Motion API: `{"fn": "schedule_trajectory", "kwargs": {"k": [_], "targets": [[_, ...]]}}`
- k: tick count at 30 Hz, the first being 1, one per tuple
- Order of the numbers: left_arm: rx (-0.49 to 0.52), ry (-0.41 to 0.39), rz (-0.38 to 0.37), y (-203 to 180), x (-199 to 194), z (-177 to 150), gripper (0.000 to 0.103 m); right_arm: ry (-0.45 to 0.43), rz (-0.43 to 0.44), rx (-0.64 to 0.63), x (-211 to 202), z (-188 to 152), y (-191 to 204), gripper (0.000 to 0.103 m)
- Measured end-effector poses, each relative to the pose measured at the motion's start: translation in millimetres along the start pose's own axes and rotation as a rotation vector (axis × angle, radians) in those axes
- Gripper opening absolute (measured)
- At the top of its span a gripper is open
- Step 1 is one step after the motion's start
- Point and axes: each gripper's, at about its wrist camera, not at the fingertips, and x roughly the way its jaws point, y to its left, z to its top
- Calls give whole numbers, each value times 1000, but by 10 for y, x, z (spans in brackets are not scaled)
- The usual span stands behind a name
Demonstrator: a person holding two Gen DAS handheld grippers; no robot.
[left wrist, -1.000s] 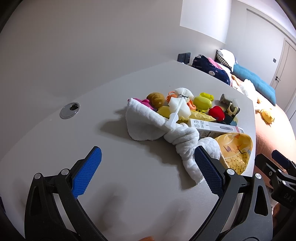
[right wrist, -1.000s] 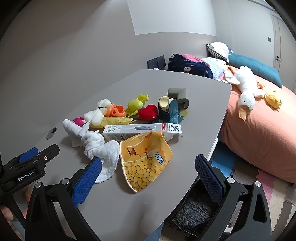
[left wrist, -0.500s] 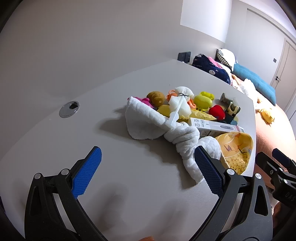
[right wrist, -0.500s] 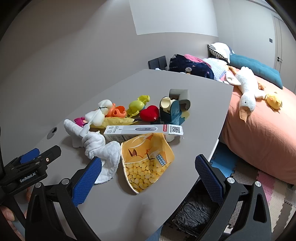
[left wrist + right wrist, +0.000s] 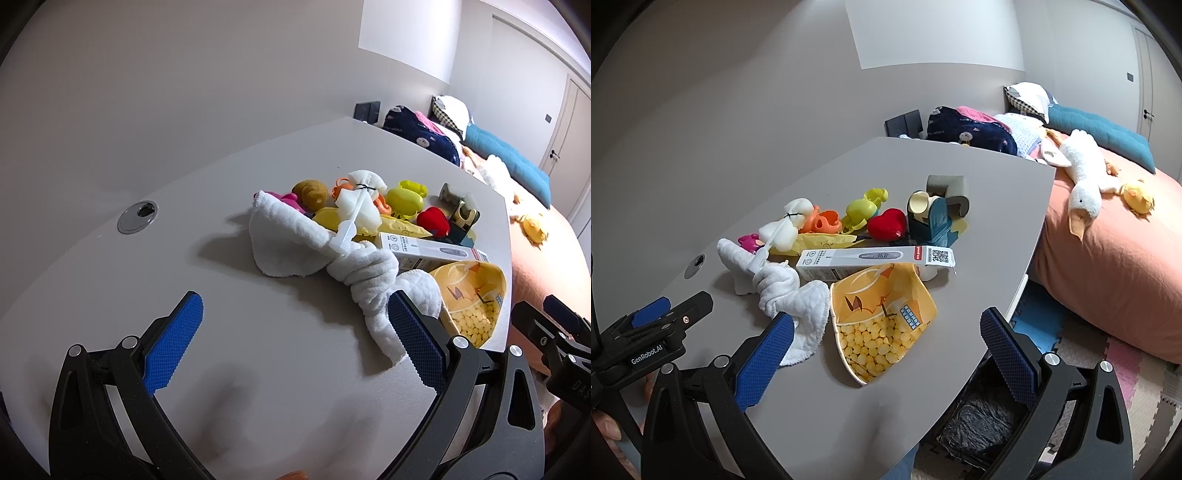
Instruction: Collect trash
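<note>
grey table (image 5: 849,413) crowded with clutter near its right edge. left gripper (image 5: 295,343) spread wide above bare tabletop, holding nothing, just short of a twisted white towel (image 5: 354,266). right gripper (image 5: 886,354) also spread wide and empty, hovering over a yellow snack bag (image 5: 879,317) lying flat beside the towel. white thermometer box (image 5: 875,258) just behind the bag, touching it. behind that, a red heart (image 5: 888,228), small plastic toys and a tape dispenser (image 5: 931,218). black-lined bin (image 5: 982,424) on the floor below the table edge.
</note>
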Motion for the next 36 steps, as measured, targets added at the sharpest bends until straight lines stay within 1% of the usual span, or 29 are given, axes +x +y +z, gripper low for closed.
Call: {"fn": "schedule_trajectory", "kwargs": {"k": [10, 17, 22, 27, 36], "targets": [[-3, 2, 0, -15, 1, -4, 97, 2, 2, 2, 1, -13, -1, 100], [1, 15, 5, -38, 55, -23, 97, 11, 6, 4, 46, -23, -28, 100], [-13, 33, -6, -16, 118, -35, 97, 23, 9, -3, 113, -34, -69, 100], [-37, 53, -31, -49, 219, 12, 97, 46, 13, -3, 227, -45, -104, 100], [-42, 95, -62, -264, 524, 131, 97, 49, 22, 39, 395, 26, -213, 100]]}}
